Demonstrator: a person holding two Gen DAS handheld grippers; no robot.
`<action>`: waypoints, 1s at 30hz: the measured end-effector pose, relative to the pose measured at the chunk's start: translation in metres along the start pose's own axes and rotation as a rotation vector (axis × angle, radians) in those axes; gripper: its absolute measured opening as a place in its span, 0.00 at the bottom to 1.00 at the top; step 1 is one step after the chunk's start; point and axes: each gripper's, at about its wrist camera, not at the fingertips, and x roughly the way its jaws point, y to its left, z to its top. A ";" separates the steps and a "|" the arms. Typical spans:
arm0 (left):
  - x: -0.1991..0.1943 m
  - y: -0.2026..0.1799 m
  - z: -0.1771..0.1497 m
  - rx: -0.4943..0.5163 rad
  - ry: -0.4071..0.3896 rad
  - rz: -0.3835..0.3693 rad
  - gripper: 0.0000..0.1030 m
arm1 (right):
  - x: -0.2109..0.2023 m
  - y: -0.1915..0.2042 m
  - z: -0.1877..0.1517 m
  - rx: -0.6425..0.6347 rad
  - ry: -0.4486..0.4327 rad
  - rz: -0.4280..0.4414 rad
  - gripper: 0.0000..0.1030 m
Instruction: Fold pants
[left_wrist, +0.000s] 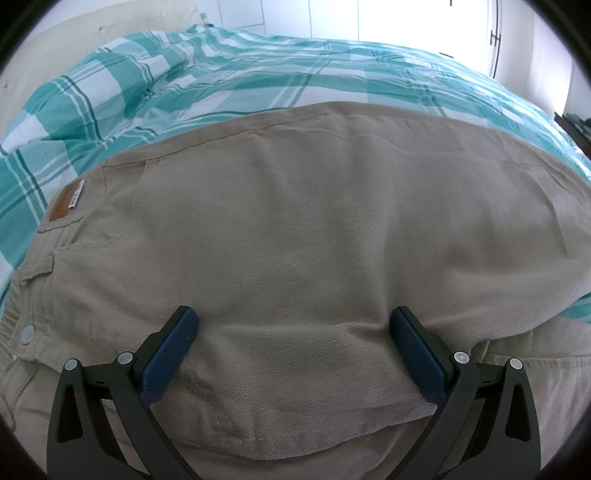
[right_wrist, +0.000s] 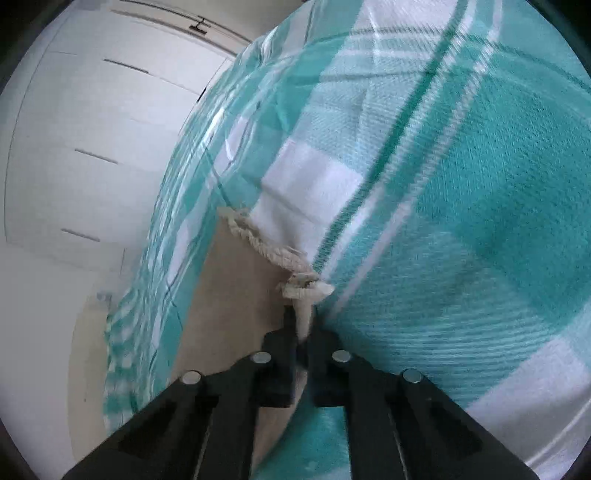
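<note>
Your left gripper (left_wrist: 293, 325) has its fingers wide apart, pressing down on the tan pants (left_wrist: 295, 221) with a hump of cloth between them but not pinched. The pants lie flat across the checked blanket (left_wrist: 221, 81), with the brown label (left_wrist: 64, 201) out at nine o'clock.

Your right gripper (right_wrist: 303, 325) has its fingers squeezed together on the frayed hem (right_wrist: 266, 247) of a pant leg, which runs up toward eleven o'clock. The blanket sits right beside it at three o'clock.

That pinch looks thin. If you pull fast, the hem could slip out. You might also grab blanket and drag it along.
</note>
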 end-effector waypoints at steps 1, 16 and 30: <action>0.000 0.000 0.000 0.000 0.000 0.000 0.99 | -0.003 0.015 -0.003 -0.058 -0.004 0.025 0.04; -0.003 -0.006 0.010 0.024 0.067 0.051 1.00 | -0.223 0.008 -0.136 -1.055 0.200 -0.239 0.41; -0.168 -0.045 -0.091 0.299 0.072 -0.251 0.99 | -0.261 0.042 -0.262 -0.790 0.112 -0.017 0.54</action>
